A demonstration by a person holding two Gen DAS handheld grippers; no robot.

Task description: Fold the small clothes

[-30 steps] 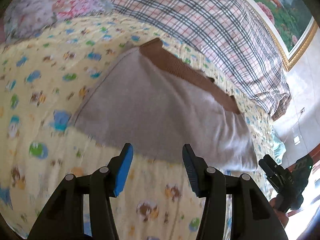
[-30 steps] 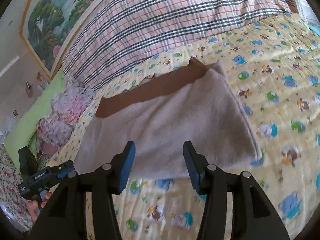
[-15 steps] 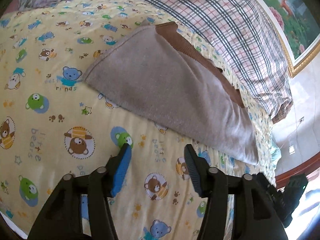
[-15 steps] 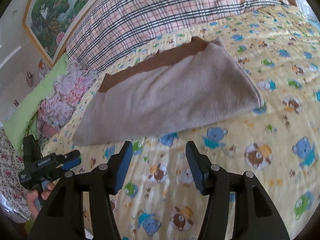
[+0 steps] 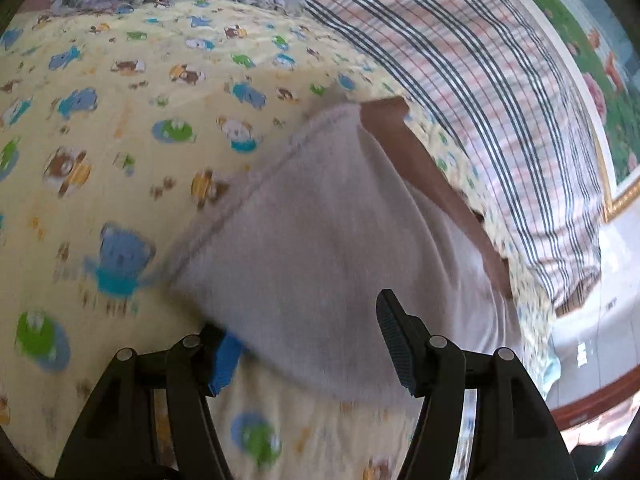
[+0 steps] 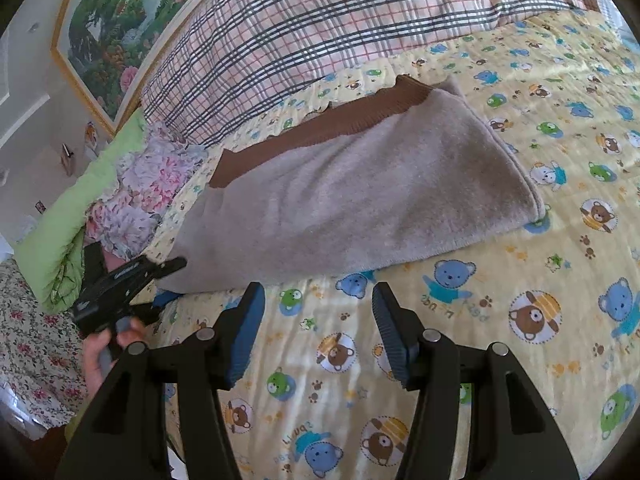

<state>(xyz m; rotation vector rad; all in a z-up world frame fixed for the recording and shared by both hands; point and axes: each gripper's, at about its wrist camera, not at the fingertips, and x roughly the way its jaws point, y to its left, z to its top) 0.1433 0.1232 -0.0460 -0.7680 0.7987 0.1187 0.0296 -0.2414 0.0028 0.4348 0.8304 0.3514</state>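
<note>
A folded grey knit garment (image 5: 320, 220) with a brown ribbed band (image 5: 424, 160) lies on the yellow bear-print sheet (image 5: 100, 100). My left gripper (image 5: 304, 320) straddles its near corner. The jaws are opening, with the cloth between them and not pinched; the blue-padded finger (image 5: 224, 356) sits partly under the edge. In the right wrist view the garment (image 6: 360, 200) stretches across the middle, brown band (image 6: 320, 128) at the far side. My right gripper (image 6: 318, 290) is open over bare sheet just short of the near edge. The left gripper (image 6: 170, 280), held by a hand (image 6: 96, 360), is at the garment's left corner.
A plaid quilt (image 6: 340, 12) is bunched behind the garment. Floral fabric (image 6: 148, 184) and a green blanket (image 6: 60, 224) lie at the bed's left end. A framed painting (image 6: 120, 12) hangs on the wall. Bear-print sheet (image 6: 520, 320) spreads to the right.
My left gripper moved in onto the garment's corner and its jaws widened, one finger slipping under the edge. My right gripper backed off the garment onto the sheet, then held still.
</note>
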